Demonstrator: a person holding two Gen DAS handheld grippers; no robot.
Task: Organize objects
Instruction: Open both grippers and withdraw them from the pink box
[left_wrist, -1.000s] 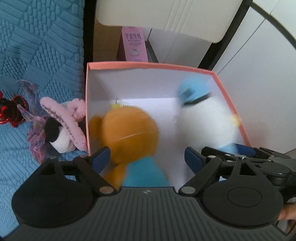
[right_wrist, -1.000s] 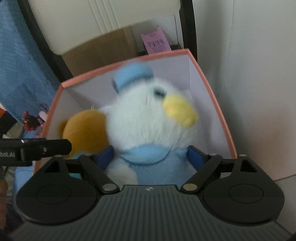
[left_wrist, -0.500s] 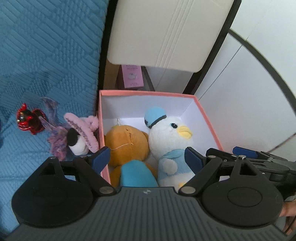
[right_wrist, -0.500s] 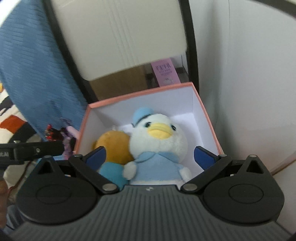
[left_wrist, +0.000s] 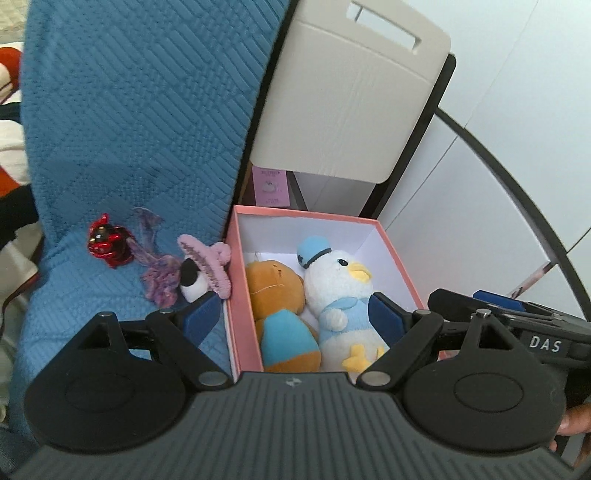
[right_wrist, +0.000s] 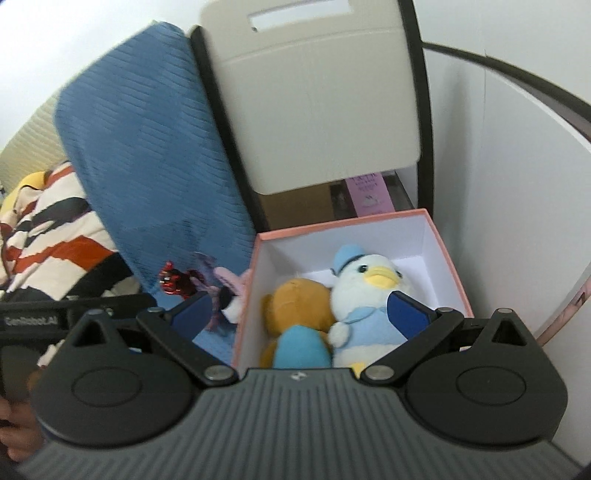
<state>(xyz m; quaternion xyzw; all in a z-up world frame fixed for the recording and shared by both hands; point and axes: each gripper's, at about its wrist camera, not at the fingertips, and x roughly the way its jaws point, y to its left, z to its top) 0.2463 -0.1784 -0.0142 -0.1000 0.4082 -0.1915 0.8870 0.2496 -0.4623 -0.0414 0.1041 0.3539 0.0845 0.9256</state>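
A pink box (left_wrist: 397, 248) (right_wrist: 448, 254) with a white inside holds a brown bear plush (left_wrist: 275, 286) (right_wrist: 295, 304) and a white duck plush with a blue cap (left_wrist: 338, 280) (right_wrist: 364, 282), side by side. On the blue cushion left of the box lie a pink-hatted plush (left_wrist: 201, 267) (right_wrist: 232, 291), a purple fabric piece (left_wrist: 157, 273) and a red shiny toy (left_wrist: 107, 243) (right_wrist: 177, 282). My left gripper (left_wrist: 293, 319) is open and empty above the box's near end. My right gripper (right_wrist: 297, 314) is open and empty, also above the box.
A blue quilted cushion (left_wrist: 140, 122) (right_wrist: 147, 144) rises at the left. A beige chair back (left_wrist: 351, 107) (right_wrist: 314, 99) stands behind the box, with a pink carton (left_wrist: 269, 186) (right_wrist: 369, 194) under it. White cabinet panels (left_wrist: 498, 140) are at the right. Striped fabric (right_wrist: 48, 229) lies far left.
Both grippers have pulled up and back from the box. The right gripper has let go of the duck, which now lies in the box beside the bear.
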